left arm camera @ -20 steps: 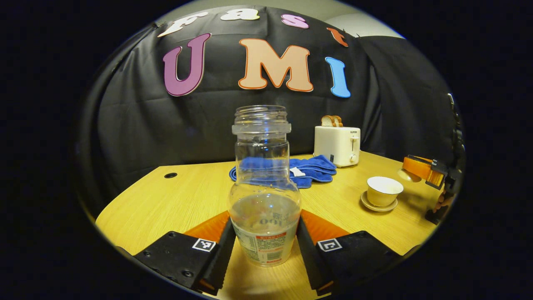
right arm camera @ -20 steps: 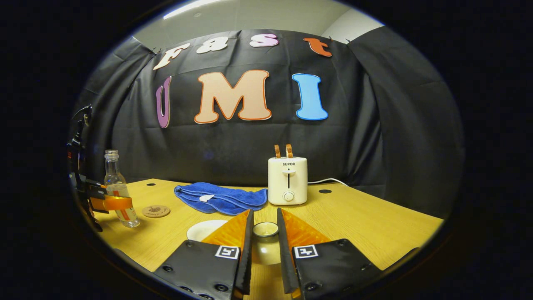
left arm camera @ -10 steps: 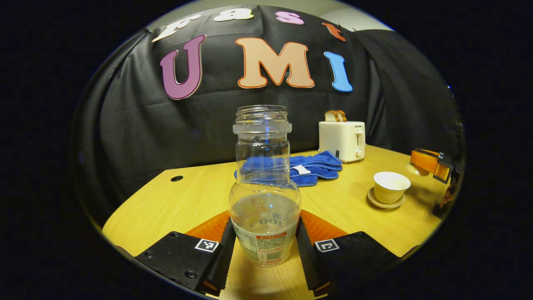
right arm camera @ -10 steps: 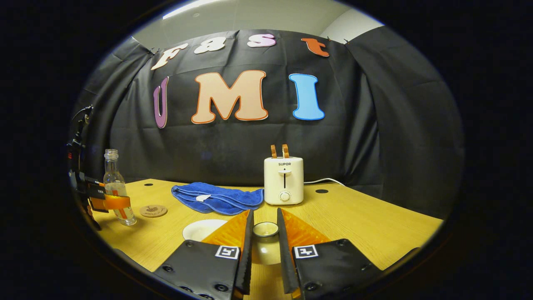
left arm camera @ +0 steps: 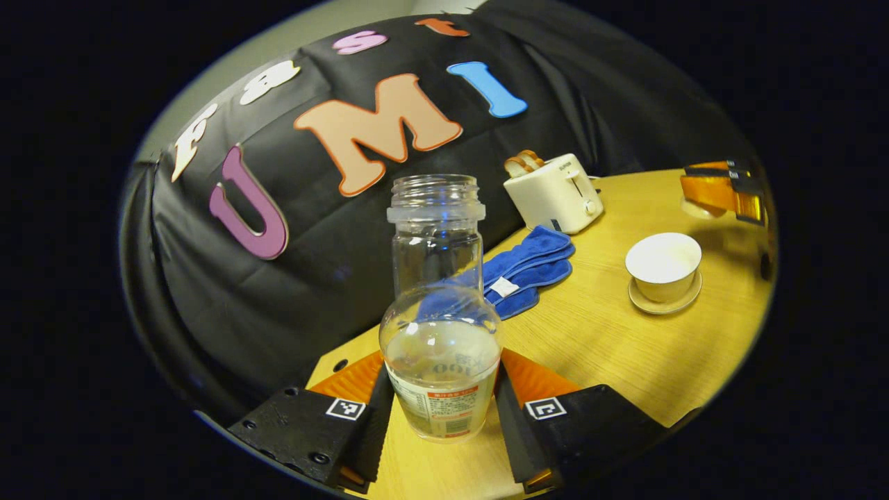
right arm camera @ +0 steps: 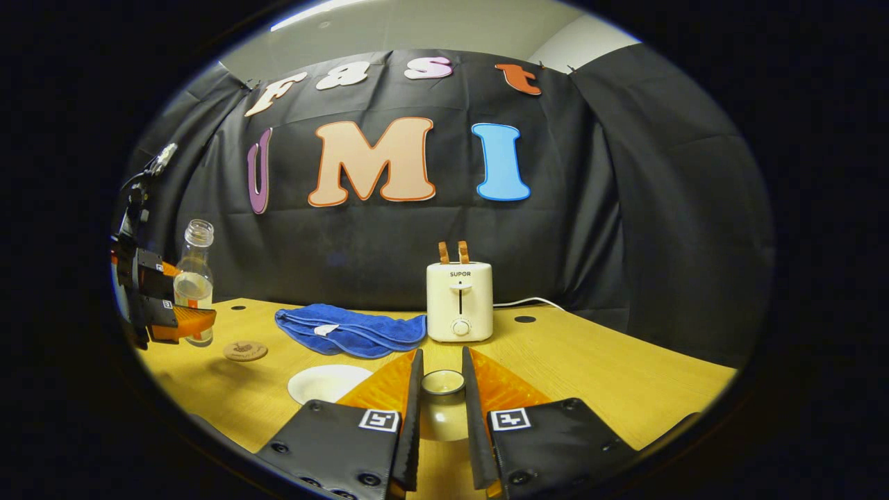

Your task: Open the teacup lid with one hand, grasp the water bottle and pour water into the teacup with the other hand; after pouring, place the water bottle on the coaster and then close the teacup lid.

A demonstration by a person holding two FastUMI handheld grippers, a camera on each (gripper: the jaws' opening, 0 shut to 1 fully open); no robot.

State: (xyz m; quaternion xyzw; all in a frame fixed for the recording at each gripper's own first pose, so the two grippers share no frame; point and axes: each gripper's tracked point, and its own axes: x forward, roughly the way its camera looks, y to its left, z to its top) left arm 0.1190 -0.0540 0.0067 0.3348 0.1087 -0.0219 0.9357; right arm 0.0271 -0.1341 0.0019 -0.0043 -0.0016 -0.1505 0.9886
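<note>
1. The left gripper is clamped on the water bottle, one finger pressing each side of its lower body. The bottle has no cap and there's a bit of water in its round lower part.
2. From the right gripper view, that same bottle is lifted clear off the table and leaning a little, with the left gripper wrapped round it at the far left.
3. The coaster lies flat on the table just below and beside the raised bottle, nothing on it.
4. The teacup sits open on its saucer, well to the right of the bottle in the left gripper view. Inside looks pale; can't tell if there's water in it.
5. The right gripper is closed on the teacup lid, fingers pinching the knob on top. The lid is held up beside the white saucer.
6. Further back: a blue cloth bunched up on the table and a cream toaster with two slices sticking out, just beside it.
</note>
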